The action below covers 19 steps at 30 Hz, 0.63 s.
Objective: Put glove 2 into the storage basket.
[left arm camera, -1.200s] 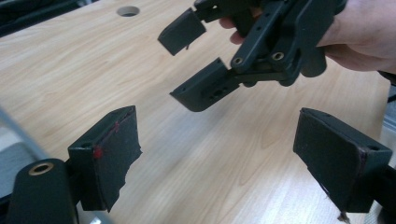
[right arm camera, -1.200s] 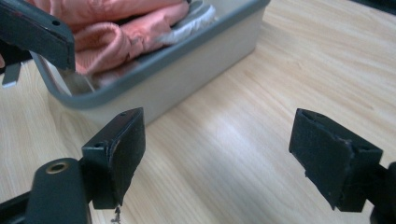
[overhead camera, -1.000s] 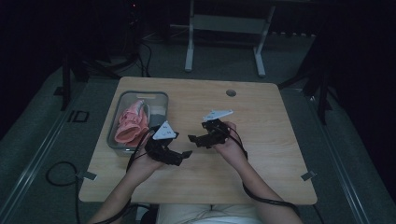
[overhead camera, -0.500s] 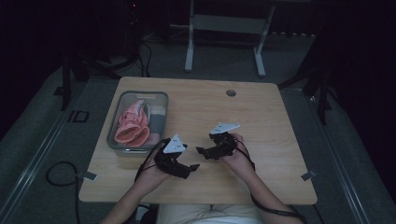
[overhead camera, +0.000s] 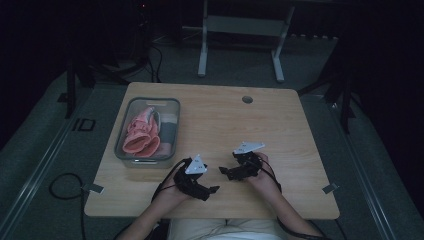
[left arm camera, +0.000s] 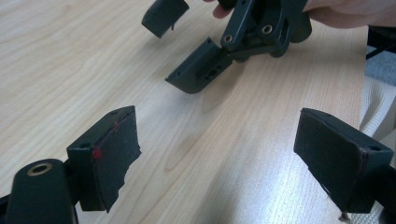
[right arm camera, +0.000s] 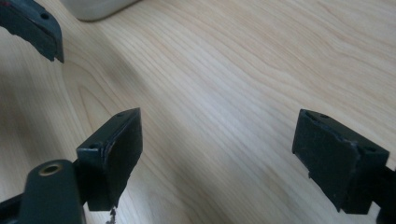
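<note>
A: Where do we stand with our two grippers?

B: We hold both low over the near part of the wooden table (overhead camera: 280, 125). Our left gripper (overhead camera: 212, 190) sits close to the near edge with its jaws spread wide and nothing between them; in the left gripper view (left arm camera: 217, 154) we see bare wood in the gap.

A: And the other one?

B: Our right gripper (overhead camera: 225, 172) is just beside it, a little farther from us, its jaws pointing toward the left one. They are released too: the right gripper view (right arm camera: 217, 149) shows plain tabletop between the two black pads. The left gripper view also catches it (left arm camera: 187, 51) ahead, jaws apart, gripping nothing.

A: What lies nearest to us?

B: The grey bin (overhead camera: 172, 107), at the table's left side, well apart from both grippers. Inside it we see a pink cloth (overhead camera: 140, 135), bunched up. We touch neither.
</note>
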### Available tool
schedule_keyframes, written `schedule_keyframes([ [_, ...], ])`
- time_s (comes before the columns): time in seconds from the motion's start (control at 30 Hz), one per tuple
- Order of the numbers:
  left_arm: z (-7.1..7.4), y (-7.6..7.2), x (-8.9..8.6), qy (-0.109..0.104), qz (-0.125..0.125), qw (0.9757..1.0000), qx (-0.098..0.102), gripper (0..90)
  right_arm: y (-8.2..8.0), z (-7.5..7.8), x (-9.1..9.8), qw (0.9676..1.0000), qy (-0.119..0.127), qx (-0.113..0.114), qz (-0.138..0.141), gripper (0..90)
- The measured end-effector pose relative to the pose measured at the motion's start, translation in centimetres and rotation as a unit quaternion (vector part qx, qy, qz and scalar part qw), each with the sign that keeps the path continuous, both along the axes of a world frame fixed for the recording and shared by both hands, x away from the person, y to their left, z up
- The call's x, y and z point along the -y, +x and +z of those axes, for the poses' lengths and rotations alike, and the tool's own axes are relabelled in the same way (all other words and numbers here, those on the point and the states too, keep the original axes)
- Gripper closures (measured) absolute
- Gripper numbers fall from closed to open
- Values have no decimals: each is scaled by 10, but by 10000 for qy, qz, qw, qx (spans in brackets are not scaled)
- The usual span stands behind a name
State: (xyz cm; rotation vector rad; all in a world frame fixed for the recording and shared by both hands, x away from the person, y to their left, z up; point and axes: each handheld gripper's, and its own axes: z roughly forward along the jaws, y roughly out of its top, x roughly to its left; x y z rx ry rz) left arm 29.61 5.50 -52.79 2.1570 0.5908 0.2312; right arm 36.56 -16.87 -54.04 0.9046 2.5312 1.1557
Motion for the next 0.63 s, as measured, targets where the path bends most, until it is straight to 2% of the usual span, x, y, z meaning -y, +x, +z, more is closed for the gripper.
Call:
schedule_keyframes([
  [0.13, -5, -1, 4, -11, -60, 10000, -1, 136, -5, -4, 6, 10000, -9, 38, -78, 151],
  [0.23, -10, -3, 7, 66, -102, 9999, -13, 136, -7, -8, 9, 10000, -48, 9, -61, 145],
  [0.47, -14, -3, 7, 26, -59, 10000, -68, 130, -7, -13, 17, 10000, -16, -17, -51, 142],
  [0.63, -16, -3, 7, 52, -50, 9999, -85, 130, -7, -13, 18, 10000, -40, 52, -25, 142],
])
